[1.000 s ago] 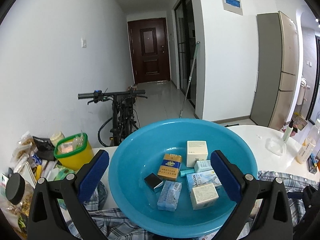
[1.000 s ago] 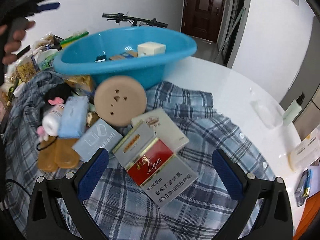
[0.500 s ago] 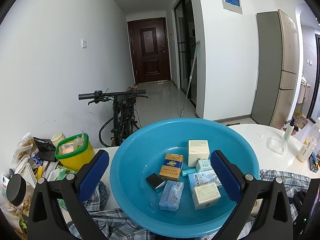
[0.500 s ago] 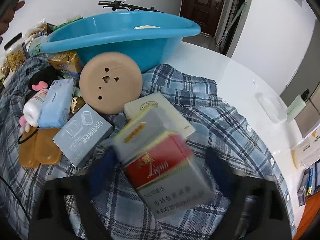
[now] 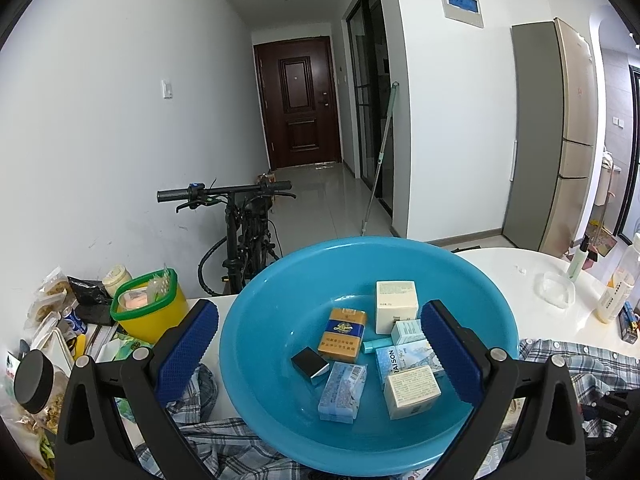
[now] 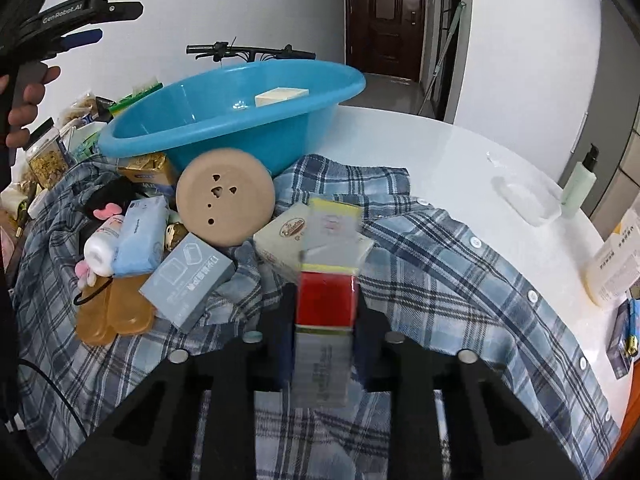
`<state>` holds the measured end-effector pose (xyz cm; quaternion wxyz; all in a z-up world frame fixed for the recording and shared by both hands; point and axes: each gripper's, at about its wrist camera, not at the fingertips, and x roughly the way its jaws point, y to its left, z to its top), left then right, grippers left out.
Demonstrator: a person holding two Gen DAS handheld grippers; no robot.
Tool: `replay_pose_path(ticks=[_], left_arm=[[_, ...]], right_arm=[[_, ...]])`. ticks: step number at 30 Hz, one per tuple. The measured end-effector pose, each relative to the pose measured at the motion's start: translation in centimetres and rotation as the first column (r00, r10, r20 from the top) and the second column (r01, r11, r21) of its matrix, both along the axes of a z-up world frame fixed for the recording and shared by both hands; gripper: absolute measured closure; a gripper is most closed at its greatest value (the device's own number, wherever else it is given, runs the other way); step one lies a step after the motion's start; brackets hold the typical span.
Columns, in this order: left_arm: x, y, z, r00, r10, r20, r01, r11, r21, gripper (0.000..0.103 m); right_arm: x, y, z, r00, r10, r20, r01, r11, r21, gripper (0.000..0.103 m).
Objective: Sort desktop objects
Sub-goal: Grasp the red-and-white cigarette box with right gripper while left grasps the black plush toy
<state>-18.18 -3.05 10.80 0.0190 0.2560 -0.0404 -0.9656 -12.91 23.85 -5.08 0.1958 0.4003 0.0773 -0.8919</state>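
Observation:
My right gripper (image 6: pixel 325 304) is shut on a red and grey cigarette pack (image 6: pixel 326 280), held upright just above the plaid shirt (image 6: pixel 440 280). Behind it lie a cream box (image 6: pixel 280 236), a grey box (image 6: pixel 188 276), a round tan disc (image 6: pixel 225 197), a light blue tissue pack (image 6: pixel 140 236) and amber bottles (image 6: pixel 108 312). The blue basin (image 6: pixel 224 108) stands at the back. My left gripper (image 5: pixel 316 348) is open and empty over the basin (image 5: pixel 272 304), which holds several small boxes, among them an orange and blue pack (image 5: pixel 343 334).
A yellow tub with a green rim (image 5: pixel 150 308) and snack bags (image 5: pixel 48 300) sit left of the basin. Bottles (image 6: pixel 580 184) and a clear dish (image 6: pixel 524 200) stand on the white table (image 6: pixel 440 148) at the right. A bicycle (image 5: pixel 240 232) stands behind.
My right gripper moved down onto the red cigarette pack and shut on it, lifting it upright. My left gripper stayed open over the basin, almost still.

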Motion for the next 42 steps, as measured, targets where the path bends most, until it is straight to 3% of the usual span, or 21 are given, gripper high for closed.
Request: replay_pose_path(ticks=[5,12,17,22,27,32,36,37,39,41,42], left_arm=[[0.7,-0.2,0.6,1.0,-0.005,-0.022,0.005,1.0,-0.002,0.0],[4.8,-0.8,0.4,1.0,-0.022,-0.012,0.021,0.999,-0.039,0.0],[9.0,-1.6,-1.3,1.0,-0.028,0.01,0.028,0.997,-0.067,0.0],[11.9,-2.1,-3.6,0.999,-0.034,0.032,0.034,0.999,-0.02,0.0],[11.6,-1.6,-7.0,0.993,-0.062,0.096,0.059,0.998,0.038,0.0],[9.4,-0.8,-10.9,0.981,-0.054,0.187,0.038,0.996,0.085,0.0],[7.8,-0.5,-12.9,0.976,-0.041,0.215,0.017,0.994,0.111,0.0],[7.6,-0.5,-13.2,0.975,-0.041,0.219,0.016,0.993,0.114,0.002],[7.0,-0.6,-13.9,0.972,-0.038,0.233,0.01,0.993,0.121,0.017],[6.2,-0.8,-14.9,0.965,-0.046,0.258,0.008,0.989,0.144,0.041],[5.7,-0.9,-15.7,0.958,-0.058,0.282,0.01,0.985,0.17,0.045]], right_arm=[[0.8,0.6,0.6,1.0,-0.011,-0.023,0.01,0.999,-0.052,0.082],[1.8,1.2,1.5,0.999,-0.004,-0.045,0.0,0.996,-0.09,0.082],[2.2,1.4,1.1,0.999,0.016,-0.044,-0.021,0.992,-0.128,0.082],[2.4,1.4,0.7,0.999,0.034,-0.037,-0.039,0.988,-0.152,0.082],[2.7,1.5,0.5,0.998,0.043,-0.035,-0.048,0.985,-0.163,0.082],[3.0,1.7,0.2,0.999,0.042,-0.028,-0.046,0.985,-0.168,0.082],[3.0,2.0,0.0,0.999,0.042,-0.02,-0.045,0.985,-0.168,0.082],[3.0,2.0,0.0,0.999,0.043,-0.019,-0.046,0.985,-0.167,0.082],[3.0,2.0,-0.1,0.999,0.043,-0.018,-0.045,0.985,-0.169,0.082],[3.0,2.0,-0.1,0.999,0.043,-0.018,-0.046,0.985,-0.167,0.082],[2.9,2.0,-0.1,0.999,0.045,-0.018,-0.047,0.985,-0.165,0.082]])
